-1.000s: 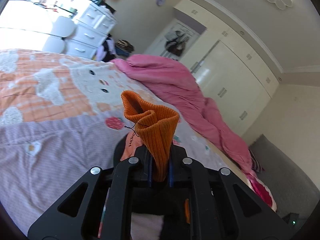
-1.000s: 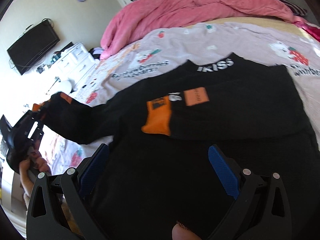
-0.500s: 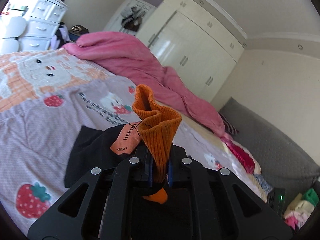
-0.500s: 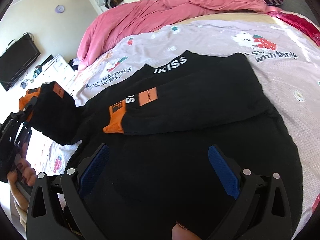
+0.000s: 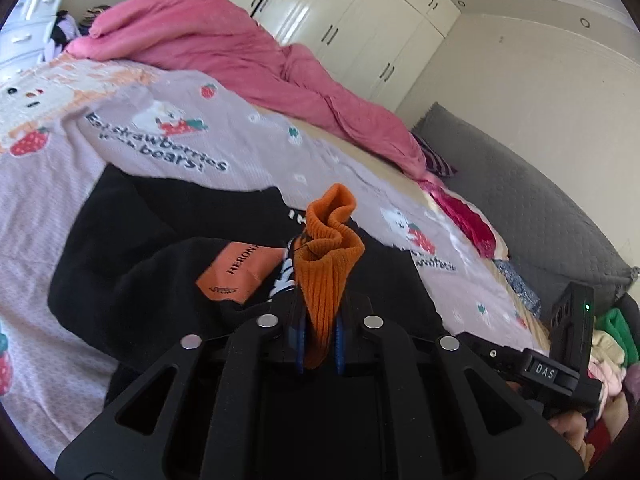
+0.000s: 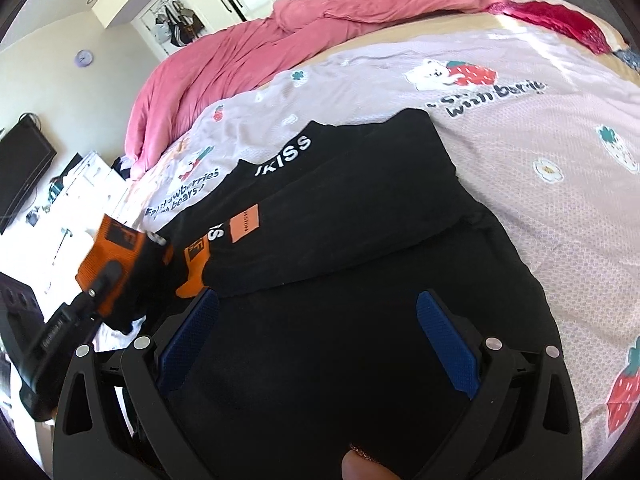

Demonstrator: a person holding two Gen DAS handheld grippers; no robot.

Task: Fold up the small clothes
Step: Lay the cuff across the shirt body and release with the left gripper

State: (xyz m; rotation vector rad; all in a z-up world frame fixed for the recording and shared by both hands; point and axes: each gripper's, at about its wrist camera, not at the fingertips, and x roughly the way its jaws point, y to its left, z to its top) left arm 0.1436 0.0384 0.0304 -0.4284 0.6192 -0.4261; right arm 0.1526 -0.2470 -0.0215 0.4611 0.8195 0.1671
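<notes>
Here I am looking over a bed (image 6: 560, 168) whose pale lilac sheet, printed with bears and strawberries, is filling most of both wrist views, and a crumpled pink duvet (image 5: 248, 60) is lying heaped along its far side in front of the cream wardrobe doors (image 5: 352, 20). A black sweater (image 6: 360, 340) is lying spread on the sheet, its collar lettering facing the duvet, and one sleeve (image 6: 340, 232) is lying folded across the chest with its orange cuff (image 6: 196, 264) resting on the black body. I am holding the other sleeve's ribbed orange cuff (image 5: 326, 264) in my left hand-held gripper (image 5: 318, 340); its blue pads are pinching the cuff tight, the knit is standing up between them, and an orange label (image 5: 240, 272) on that sleeve is showing just beside it. In the right wrist view this cuff is hanging at the sweater's left edge, near the folded sleeve's cuff but apart from it. My right hand-held gripper (image 6: 320, 340) is hovering over the lower body of the sweater with its blue pads (image 6: 448, 344) spread wide and gripping nothing; whether they are touching the fabric I cannot tell.
</notes>
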